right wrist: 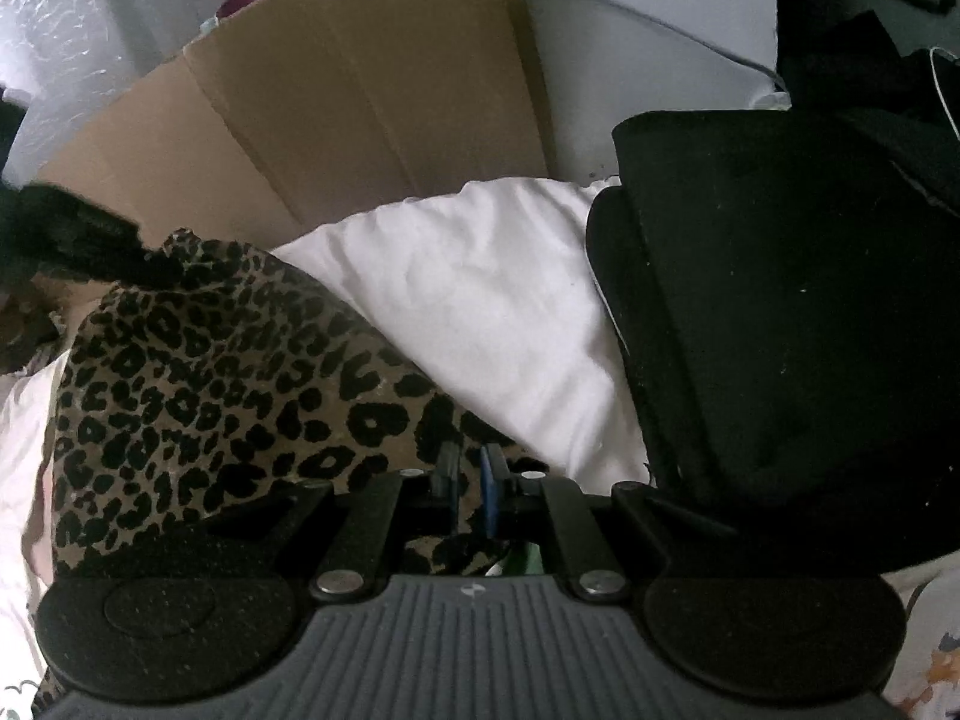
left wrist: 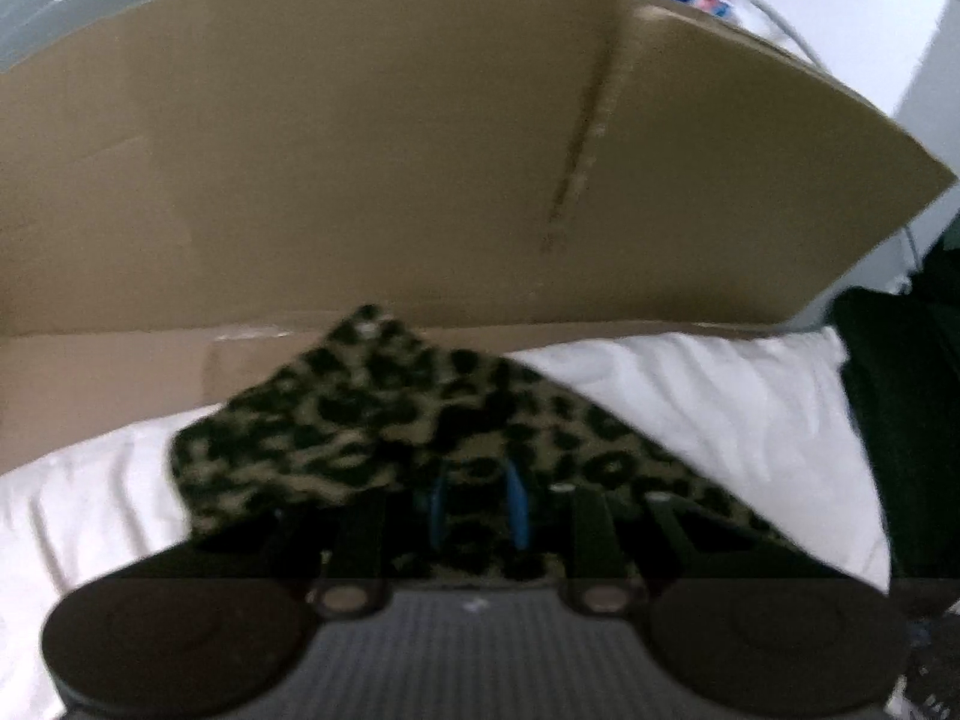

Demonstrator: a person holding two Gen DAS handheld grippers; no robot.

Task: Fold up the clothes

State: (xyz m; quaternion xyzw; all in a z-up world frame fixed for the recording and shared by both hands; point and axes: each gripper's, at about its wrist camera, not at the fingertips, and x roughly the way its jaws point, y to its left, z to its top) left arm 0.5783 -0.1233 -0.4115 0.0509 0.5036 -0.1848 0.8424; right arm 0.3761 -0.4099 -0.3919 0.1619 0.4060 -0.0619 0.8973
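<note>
A leopard-print garment (left wrist: 372,414) lies on a white pillow or bedding (left wrist: 708,396). My left gripper (left wrist: 477,498) has its blue-padded fingers a small gap apart with leopard fabric between them, so it looks shut on the garment. In the right wrist view the same garment (right wrist: 198,384) spreads to the left, and my right gripper (right wrist: 468,480) has its fingers close together, pinching the garment's edge. The left gripper shows as a dark blurred shape (right wrist: 66,234) at the garment's far corner.
A large brown cardboard sheet (left wrist: 420,150) stands behind the bedding, also in the right wrist view (right wrist: 336,114). A folded black garment (right wrist: 780,312) lies on the right of the white bedding (right wrist: 480,300). Dark items sit at the far right (left wrist: 900,420).
</note>
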